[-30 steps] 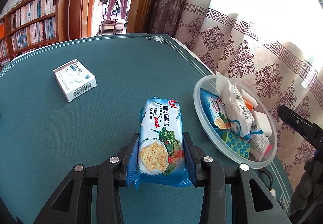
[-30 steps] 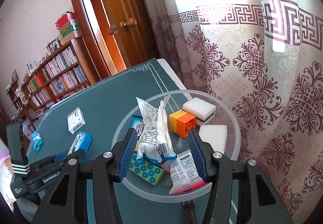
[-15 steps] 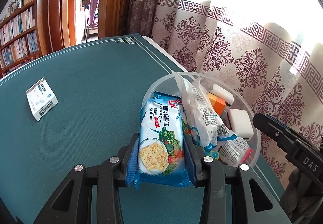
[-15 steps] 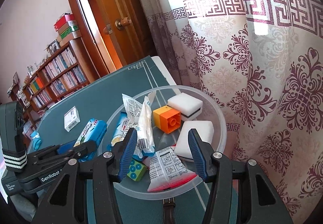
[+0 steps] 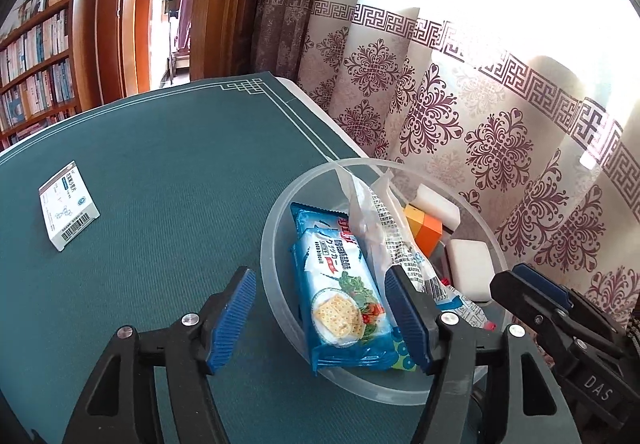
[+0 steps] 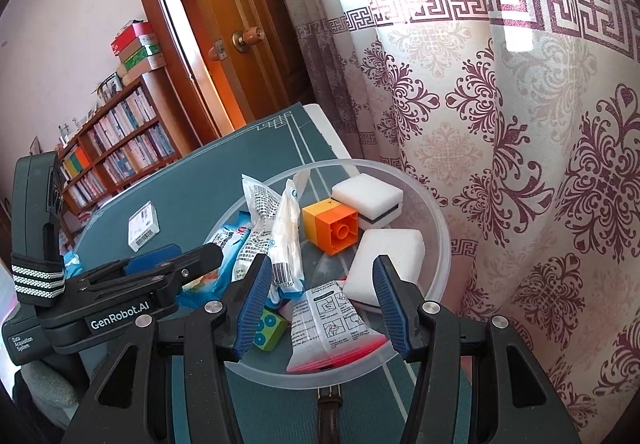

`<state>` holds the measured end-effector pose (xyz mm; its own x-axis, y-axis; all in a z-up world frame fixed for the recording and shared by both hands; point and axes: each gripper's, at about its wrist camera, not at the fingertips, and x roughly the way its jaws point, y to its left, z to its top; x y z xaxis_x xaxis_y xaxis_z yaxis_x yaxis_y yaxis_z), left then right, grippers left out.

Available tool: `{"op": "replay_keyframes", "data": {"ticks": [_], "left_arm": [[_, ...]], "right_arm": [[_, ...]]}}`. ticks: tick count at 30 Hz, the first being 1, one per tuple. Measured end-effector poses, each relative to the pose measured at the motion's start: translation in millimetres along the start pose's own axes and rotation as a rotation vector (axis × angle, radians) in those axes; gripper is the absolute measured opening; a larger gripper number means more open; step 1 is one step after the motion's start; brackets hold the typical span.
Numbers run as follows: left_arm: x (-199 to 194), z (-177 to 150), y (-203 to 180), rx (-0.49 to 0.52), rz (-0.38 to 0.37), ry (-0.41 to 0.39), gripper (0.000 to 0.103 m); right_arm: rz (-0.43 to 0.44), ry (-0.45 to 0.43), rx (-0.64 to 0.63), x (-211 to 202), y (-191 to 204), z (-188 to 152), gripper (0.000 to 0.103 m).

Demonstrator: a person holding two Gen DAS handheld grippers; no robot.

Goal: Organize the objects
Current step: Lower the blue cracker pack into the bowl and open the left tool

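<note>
A blue cracker packet [image 5: 340, 284] lies in the clear plastic bowl [image 5: 276, 212] on the green table. My left gripper [image 5: 320, 308] is open and straddles the bowl's near rim, its fingers apart from the packet. The bowl [image 6: 436, 220] also holds a white snack bag [image 6: 276, 228], an orange block [image 6: 332, 228], two white sponges [image 6: 368, 200] and a red-edged sachet [image 6: 328, 324]. My right gripper [image 6: 316, 296] is open and empty over the bowl's near side. A white medicine box [image 5: 68, 212] lies alone at the left of the table.
A patterned curtain [image 5: 480, 104] hangs close behind the bowl at the table's right edge. A wooden door [image 5: 224, 4] and bookshelves [image 5: 36, 64] stand beyond the far edge. A green dotted block [image 6: 268, 328] lies in the bowl.
My left gripper carried the cracker packet to the right over the bowl, then opened. The packet now lies in the bowl. My right gripper stayed open and shifted slightly.
</note>
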<state>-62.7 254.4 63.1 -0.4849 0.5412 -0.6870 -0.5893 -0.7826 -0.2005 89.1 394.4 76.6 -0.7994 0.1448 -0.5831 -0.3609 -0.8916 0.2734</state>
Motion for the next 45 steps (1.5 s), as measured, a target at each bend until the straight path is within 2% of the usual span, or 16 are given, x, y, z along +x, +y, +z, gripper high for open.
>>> {"op": "replay_keyframes", "data": {"ticks": [9,18,25,37,45], "left_arm": [[-10.5,-5.9,36.3,-0.111,0.063,-0.02,0.072],[-2.2,-18.7,27.0,-0.07,0.112,0.001,0.074],[6.9,-26.5,15.6,-0.041,0.11,0.031,0.075],[-5.9,-26.1,26.7,-0.075,0.113,0.007,0.091],[-12.2,-28.4,46.4,-0.112,0.157,0.002,0.091]], "right_arm": [[0.001,0.013,-0.006,4.6,3.0,-3.4,0.054],[0.003,0.012,-0.007,4.1,4.0,-3.7,0.054],[0.003,0.007,-0.009,1.8,5.6,-2.9,0.054],[0.007,-0.004,-0.006,-2.6,7.4,0.3,0.054],[0.021,-0.01,-0.012,-5.8,16.7,-0.7,0.055]]}}
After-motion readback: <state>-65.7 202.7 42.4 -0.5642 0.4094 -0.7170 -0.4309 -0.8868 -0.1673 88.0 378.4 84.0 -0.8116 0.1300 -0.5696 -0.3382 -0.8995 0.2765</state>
